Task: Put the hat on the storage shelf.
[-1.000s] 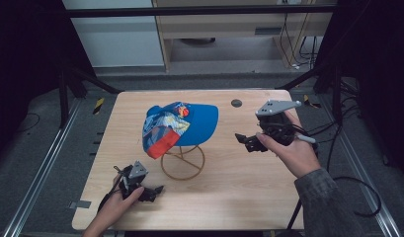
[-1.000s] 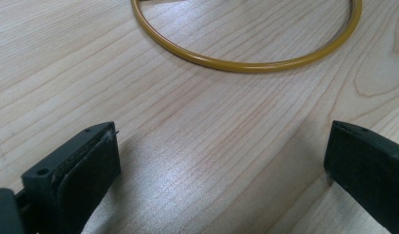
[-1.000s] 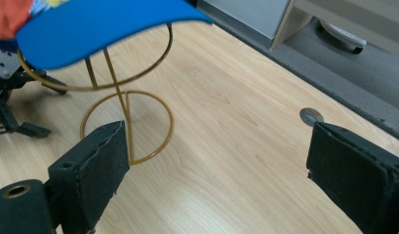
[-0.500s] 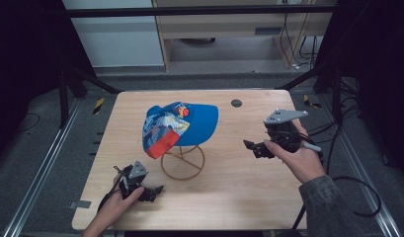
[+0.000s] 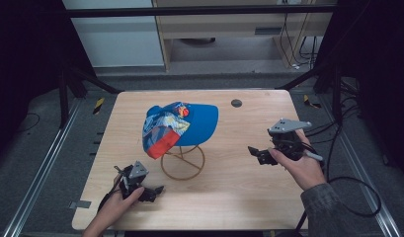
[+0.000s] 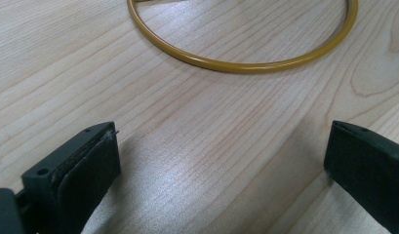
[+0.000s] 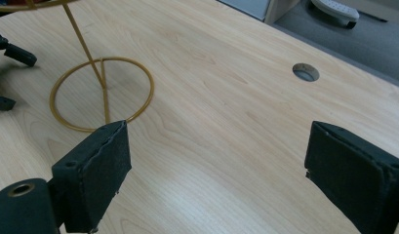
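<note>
The wooden surface [image 5: 229, 197] lies bare along its right half and near edge. At its middle a blue cap [image 5: 182, 124] sits on a gold wire stand [image 5: 182, 162], brim tilted down-left. A round hole [image 5: 236, 103] lies behind. The right hand-held gripper [image 5: 258, 154] and left hand-held gripper [image 5: 154, 192] both gape, empty.

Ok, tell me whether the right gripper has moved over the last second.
Yes. The right gripper has pulled back from the cap, toward the table's right edge and the person.
</note>
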`<state>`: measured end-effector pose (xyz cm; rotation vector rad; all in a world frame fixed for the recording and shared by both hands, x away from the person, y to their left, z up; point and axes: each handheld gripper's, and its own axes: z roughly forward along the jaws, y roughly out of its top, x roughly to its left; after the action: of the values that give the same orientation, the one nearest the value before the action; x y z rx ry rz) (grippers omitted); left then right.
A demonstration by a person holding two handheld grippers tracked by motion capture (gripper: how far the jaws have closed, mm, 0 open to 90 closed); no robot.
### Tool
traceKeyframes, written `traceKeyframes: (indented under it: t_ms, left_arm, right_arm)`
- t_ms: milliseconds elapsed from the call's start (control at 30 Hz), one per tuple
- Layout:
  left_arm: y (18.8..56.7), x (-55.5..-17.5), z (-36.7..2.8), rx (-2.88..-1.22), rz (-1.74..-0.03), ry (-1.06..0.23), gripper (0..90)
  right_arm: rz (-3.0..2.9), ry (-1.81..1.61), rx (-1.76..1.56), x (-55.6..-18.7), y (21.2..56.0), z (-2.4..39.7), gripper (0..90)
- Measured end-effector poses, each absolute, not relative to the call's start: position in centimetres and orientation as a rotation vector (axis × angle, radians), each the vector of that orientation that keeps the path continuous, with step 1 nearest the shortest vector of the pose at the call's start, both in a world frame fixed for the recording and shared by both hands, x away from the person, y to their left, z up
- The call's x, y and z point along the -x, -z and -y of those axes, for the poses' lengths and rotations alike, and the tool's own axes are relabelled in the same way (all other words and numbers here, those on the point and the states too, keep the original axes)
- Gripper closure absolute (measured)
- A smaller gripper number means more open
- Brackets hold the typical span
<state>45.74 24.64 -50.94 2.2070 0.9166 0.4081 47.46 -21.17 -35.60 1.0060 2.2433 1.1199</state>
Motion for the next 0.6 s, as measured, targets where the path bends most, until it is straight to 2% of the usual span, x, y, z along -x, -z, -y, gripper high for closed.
traceKeyframes:
  t_ms: [600]
  left_arm:
    - [50.9,-45.7,-24.6,-2.208,-0.915,-0.409,0.0]
  right_arm:
    - [-2.266,-1.092,-1.053,-47.5,39.7,21.7,10.6]
